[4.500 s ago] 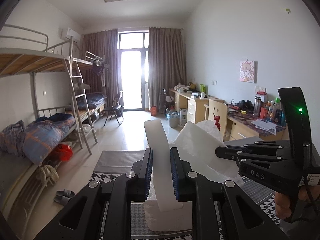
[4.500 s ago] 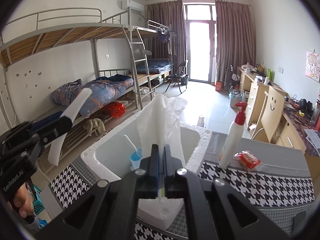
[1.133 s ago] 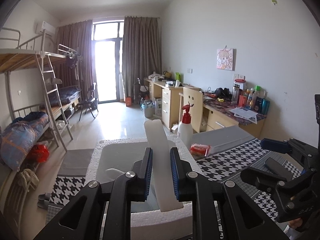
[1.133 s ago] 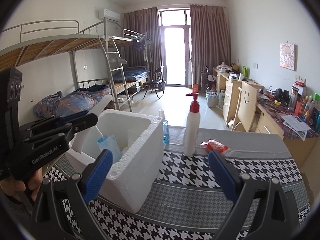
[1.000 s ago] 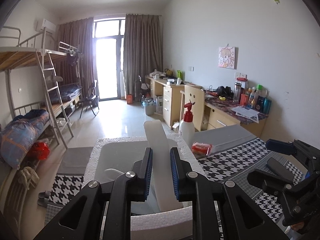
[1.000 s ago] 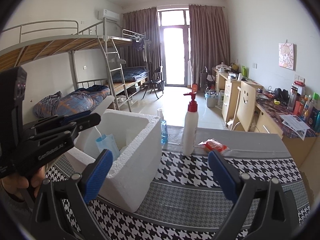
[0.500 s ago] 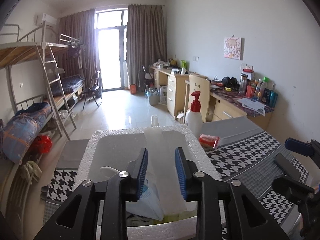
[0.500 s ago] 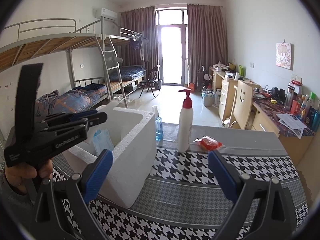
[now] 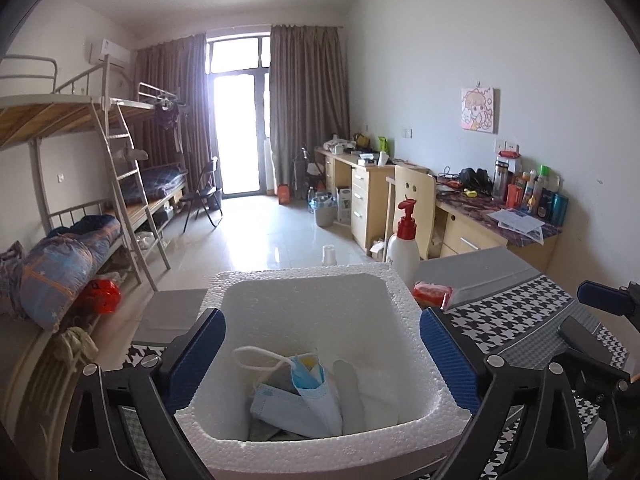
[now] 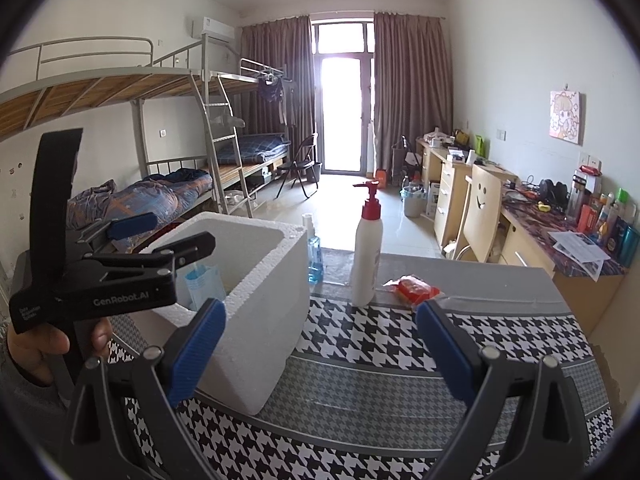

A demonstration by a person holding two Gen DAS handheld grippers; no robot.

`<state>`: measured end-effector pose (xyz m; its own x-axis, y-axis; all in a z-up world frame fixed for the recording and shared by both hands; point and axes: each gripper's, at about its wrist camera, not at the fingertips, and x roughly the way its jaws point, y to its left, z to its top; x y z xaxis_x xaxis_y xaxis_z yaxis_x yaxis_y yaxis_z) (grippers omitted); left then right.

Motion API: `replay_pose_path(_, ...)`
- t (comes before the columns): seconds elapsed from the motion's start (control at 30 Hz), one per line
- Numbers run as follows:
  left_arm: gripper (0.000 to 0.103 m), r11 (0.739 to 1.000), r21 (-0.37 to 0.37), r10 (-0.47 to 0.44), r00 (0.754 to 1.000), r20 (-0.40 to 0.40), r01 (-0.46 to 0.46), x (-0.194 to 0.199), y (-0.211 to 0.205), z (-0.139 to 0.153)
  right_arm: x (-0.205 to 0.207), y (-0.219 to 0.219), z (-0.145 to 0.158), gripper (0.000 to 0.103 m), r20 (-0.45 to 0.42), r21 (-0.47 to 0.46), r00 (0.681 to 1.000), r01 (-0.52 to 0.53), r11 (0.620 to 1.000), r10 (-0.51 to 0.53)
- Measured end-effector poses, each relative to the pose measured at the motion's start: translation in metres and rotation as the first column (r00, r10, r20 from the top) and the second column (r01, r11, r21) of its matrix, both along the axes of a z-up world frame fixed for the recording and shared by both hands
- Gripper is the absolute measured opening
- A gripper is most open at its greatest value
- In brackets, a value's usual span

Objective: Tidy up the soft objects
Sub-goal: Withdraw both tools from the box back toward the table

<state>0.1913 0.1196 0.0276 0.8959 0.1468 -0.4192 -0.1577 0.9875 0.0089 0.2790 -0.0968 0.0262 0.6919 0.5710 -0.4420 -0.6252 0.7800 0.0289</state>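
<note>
My left gripper (image 9: 322, 356) hangs over the white foam box (image 9: 304, 276), its jaws opening wide with nothing pressed between the blue pads. Below them in the box lie a blue face mask (image 9: 304, 396), a white foam strip (image 9: 348, 380) and white tissue (image 9: 386, 388). In the right wrist view the left gripper (image 10: 168, 232) is at the left over the foam box (image 10: 260, 320), held by a hand (image 10: 52, 340); the mask (image 10: 202, 286) shows inside. My right gripper (image 10: 320, 352) stands open and empty above the houndstooth tablecloth (image 10: 380, 340), to the right of the box.
A white pump bottle with a red top (image 10: 366, 256), a small blue bottle (image 10: 314, 258) and a red packet (image 10: 414, 288) stand behind the box on the table. Bunk beds line the left wall, desks and a chair the right.
The left gripper's jaws have spread wide and the white strip they held has dropped into the foam box. The right gripper has stayed open and still.
</note>
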Motion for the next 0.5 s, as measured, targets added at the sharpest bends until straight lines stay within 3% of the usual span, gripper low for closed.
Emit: replay_pose_path(0.5,0.102,1.000,0.007,0.010,0.997,0.081,-0.010,-0.044,-0.010,0.014,-0.015,-0.003,0.007,0.098,0.012,0.026,1.000,-0.007,1.000,0.006)
